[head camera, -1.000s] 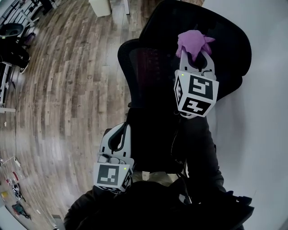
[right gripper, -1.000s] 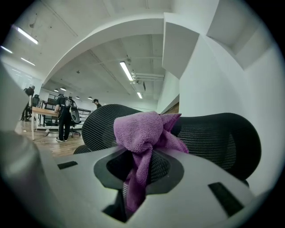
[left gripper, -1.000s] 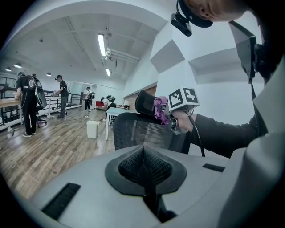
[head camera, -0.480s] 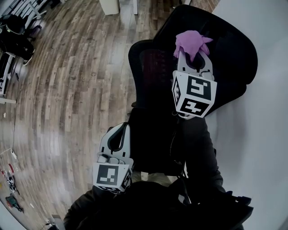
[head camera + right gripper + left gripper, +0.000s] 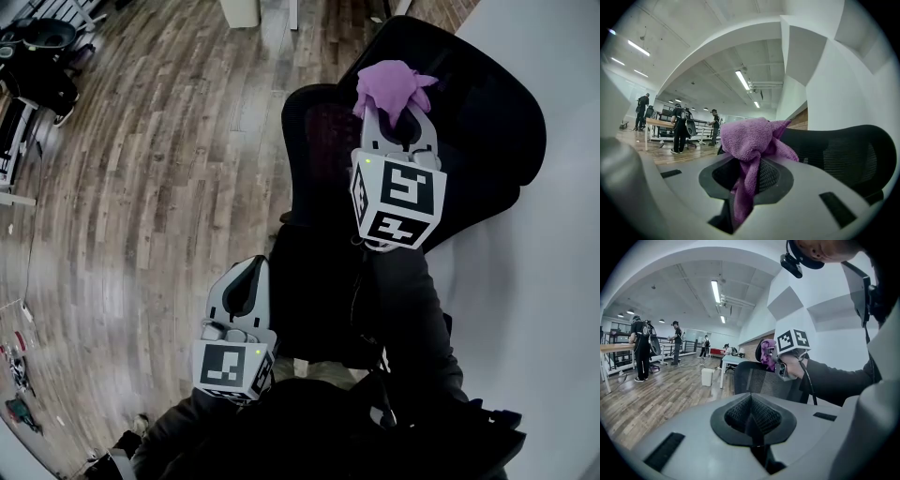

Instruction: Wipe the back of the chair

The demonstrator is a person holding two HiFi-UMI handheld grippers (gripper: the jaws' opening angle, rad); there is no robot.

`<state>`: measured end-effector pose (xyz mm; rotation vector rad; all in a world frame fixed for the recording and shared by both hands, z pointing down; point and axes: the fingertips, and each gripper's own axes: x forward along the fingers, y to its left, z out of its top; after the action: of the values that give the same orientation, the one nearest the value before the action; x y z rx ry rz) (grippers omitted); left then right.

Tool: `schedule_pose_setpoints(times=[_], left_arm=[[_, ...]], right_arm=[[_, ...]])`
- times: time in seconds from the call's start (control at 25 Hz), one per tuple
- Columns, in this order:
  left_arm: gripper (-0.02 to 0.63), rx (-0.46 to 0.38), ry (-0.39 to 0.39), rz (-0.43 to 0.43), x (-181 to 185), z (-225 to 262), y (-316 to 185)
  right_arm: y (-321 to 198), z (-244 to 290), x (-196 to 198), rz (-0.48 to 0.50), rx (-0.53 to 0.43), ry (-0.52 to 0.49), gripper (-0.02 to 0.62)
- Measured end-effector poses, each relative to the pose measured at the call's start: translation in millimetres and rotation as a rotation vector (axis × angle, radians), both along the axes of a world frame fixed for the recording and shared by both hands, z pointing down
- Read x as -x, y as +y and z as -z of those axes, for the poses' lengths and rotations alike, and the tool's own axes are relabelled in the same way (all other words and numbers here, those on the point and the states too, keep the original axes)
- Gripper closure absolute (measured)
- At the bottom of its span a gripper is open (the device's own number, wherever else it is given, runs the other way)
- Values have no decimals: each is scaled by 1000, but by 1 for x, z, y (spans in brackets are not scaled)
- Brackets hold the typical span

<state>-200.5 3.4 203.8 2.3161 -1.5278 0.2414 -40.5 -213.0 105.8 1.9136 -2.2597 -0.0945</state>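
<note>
Since 1 s ago: right gripper [image 5: 394, 112] and purple cloth [image 5: 389, 82] drifted up-left in frame, chair slid right | right jaws clamped on cloth at top edge of mesh chair back [image 5: 314, 141], upper centre; we can't confirm contact | left gripper [image 5: 247, 281] lower left, jaws together, empty | we judge wiping barely begun, most of back left.

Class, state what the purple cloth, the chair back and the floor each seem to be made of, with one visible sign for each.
Purple cloth: probably microfibre or terry, matte; its surface looks fuzzy and it folds softly.
Chair back: black woven mesh, apparently synthetic; a fine grid shows.
Floor: wood or wood-look planks with a slight sheen; grain and plank seams show.
</note>
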Motion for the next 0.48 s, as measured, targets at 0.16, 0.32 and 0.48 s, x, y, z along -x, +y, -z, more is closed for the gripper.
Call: schedule_pose_setpoints(times=[0.16,0.32,0.48], left_arm=[[597,-6,-4,5,6,2,-7],[597,-59,-34,3,14,20,-53],[597,-210,-71,-39,7,66,-127]], right_arm=[[1,4,14,20,-12,-3,528],[2,2,20,27,-29,-26,528],[5,2,30,26,-36,-45,528]])
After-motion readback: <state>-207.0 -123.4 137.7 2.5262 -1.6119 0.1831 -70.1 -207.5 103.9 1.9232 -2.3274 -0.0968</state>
